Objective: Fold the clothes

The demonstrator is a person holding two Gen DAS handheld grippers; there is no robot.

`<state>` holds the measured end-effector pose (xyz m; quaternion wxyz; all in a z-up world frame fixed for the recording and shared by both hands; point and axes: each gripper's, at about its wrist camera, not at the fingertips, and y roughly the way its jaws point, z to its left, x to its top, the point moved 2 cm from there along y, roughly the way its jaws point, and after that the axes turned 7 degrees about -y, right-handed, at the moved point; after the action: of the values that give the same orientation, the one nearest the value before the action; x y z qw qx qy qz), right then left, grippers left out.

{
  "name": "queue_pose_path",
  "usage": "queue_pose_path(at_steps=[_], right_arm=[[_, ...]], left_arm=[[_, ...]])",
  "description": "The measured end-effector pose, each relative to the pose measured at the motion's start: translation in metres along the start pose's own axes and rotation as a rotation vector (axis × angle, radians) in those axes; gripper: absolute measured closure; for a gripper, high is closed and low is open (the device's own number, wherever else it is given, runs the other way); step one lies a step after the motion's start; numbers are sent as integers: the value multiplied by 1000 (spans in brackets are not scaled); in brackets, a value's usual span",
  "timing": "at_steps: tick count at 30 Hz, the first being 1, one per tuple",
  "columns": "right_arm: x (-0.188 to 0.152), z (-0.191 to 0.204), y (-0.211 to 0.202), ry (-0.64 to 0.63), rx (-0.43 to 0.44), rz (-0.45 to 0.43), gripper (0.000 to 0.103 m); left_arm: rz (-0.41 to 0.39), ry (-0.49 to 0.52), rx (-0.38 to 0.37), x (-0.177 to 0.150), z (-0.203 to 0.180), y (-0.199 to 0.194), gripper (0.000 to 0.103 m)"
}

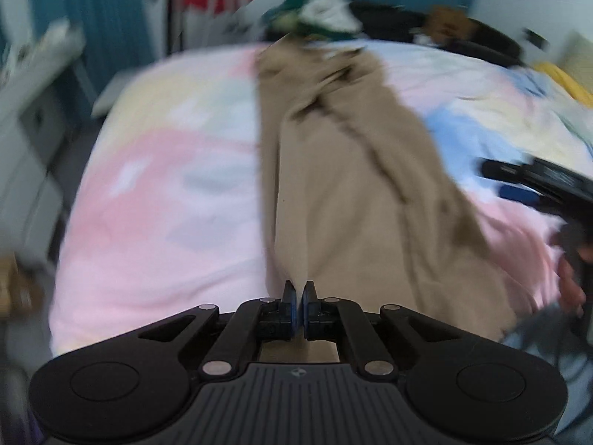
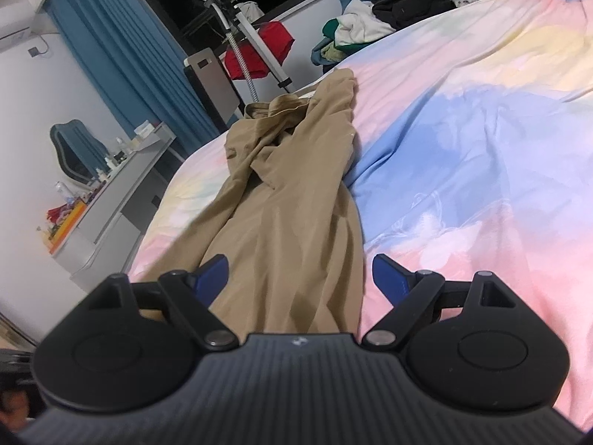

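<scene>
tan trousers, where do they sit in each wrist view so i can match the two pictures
Left wrist view: the tan trousers run up the middle, from the shut left gripper to the bed's far edge.
Right wrist view: the tan trousers run up the centre-left, from between the open fingers of the right gripper toward the far edge.
Shared landmark: the pile of green and white clothes beyond the trousers' far end.

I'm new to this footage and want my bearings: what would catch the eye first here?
A long tan garment stretches lengthwise down the middle of a bed, on a pastel pink, blue and yellow cover. The left gripper is shut at the garment's near end; the right gripper hangs open, its fingers astride the cloth. A heap of clothes sits at the bed's far edge.
</scene>
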<state>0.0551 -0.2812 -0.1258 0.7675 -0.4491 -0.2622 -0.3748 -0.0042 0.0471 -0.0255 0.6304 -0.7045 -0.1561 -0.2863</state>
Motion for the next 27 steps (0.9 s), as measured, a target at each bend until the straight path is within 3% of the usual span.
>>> queue_pose_path(at_steps=[4,7,14,20,23,26,27], right_arm=[[7,3,8,49,80,5,17],[19,5,23,101,149,28,17],[54,20,114,155,257,118,28],[65,33,210,153,278,143,35],[67,43,244,103,289,138,43],[70,48,264,59,288,127,65],[71,48,268,50,277,122,80]], left_arm=[[-69,158,10,-14,-58,-7,100],[-78,221,15,-28,-81,3,99],[-26,219,-1,-48,-92,42,99],[-6,153,-53,-52,-84,54,99],[-8,150,-64,-54,-85,55,99],[-9,158,-88,-55,-89,56,99],[-9,165,-98,-55,-91,56,99]])
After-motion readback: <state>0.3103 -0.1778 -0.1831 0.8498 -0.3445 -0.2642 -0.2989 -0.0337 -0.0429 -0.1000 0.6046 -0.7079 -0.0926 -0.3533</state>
